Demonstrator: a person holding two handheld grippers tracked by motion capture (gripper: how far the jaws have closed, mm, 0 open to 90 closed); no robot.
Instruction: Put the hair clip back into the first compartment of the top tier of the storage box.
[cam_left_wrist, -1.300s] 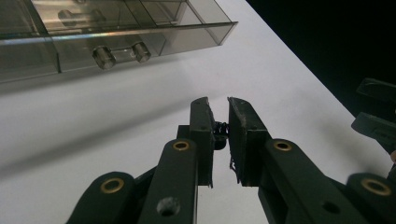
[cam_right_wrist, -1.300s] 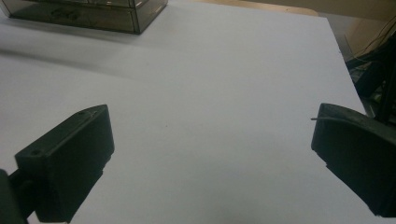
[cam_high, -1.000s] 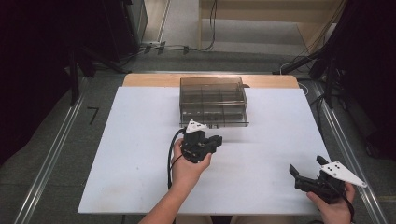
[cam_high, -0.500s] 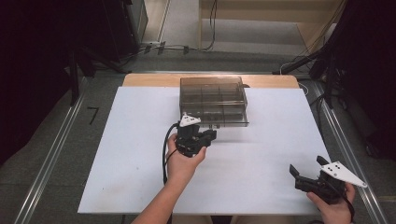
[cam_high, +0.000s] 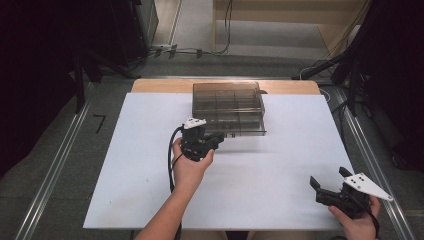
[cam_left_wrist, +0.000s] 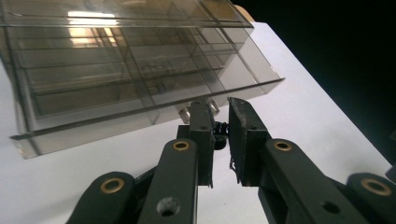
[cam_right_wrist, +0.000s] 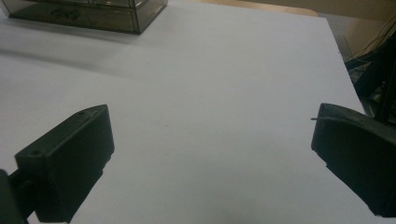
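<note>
My left fingers pinch the small knob on the smoky clear plastic drawer box at twelve o'clock. It's light, slippery. Right fingers spread.

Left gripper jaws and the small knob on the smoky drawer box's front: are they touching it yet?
Cannot tell. In the left gripper view the left gripper is shut just below the knob on the drawer box; its jaw tip overlaps the knob, showing neither contact nor gap.

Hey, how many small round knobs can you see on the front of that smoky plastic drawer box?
2: both knobs sit side by side low on the box, just past the left gripper; its jaws may hide more.
</note>
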